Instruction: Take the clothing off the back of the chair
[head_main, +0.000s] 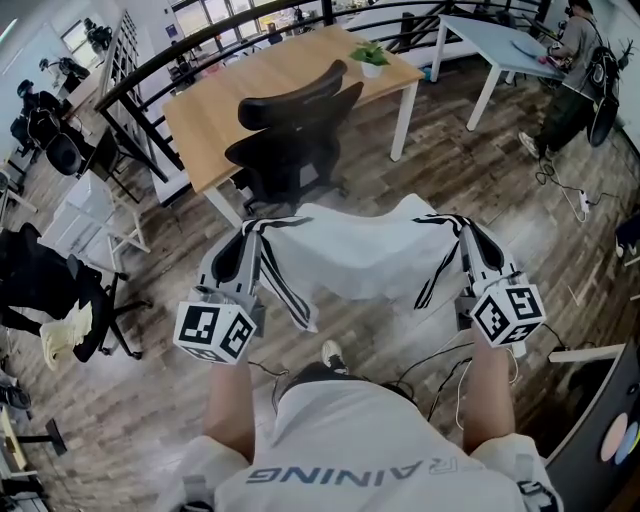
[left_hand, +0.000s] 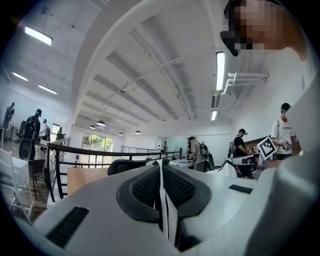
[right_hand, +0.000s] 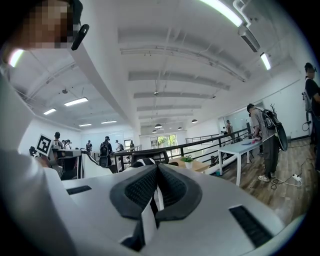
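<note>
Both grippers are clamped on the garment (head_main: 350, 255). It's white with black stripes, and it hangs spread out flat between them like a banner, in the air in front of the person.

The left gripper (head_main: 250, 232) has one top corner and the right gripper (head_main: 465, 228) has the other. In the left gripper view, the jaws of the left gripper (left_hand: 161, 170) are pressed together with a thin fold of white garment (left_hand: 167, 215) pinched between the dark pads. It's the same in the right gripper view: the right gripper (right_hand: 156, 187) is squeezed tight on a strip of garment (right_hand: 147, 220) that comes out toward the camera.

The chair (head_main: 295, 150) is black and stands just beyond the garment, pushed up to a wooden table (head_main: 280, 75). Its backrest is bare, so the garment is already off it. The lower edge of the garment hangs free above the wood floor (head_main: 150, 400), with a striped sleeve dangling on the left side.

A small potted plant (head_main: 370, 57) sits on the far corner of the table. A person (head_main: 570, 50) stands at a white table (head_main: 500, 45) in the top right.
</note>
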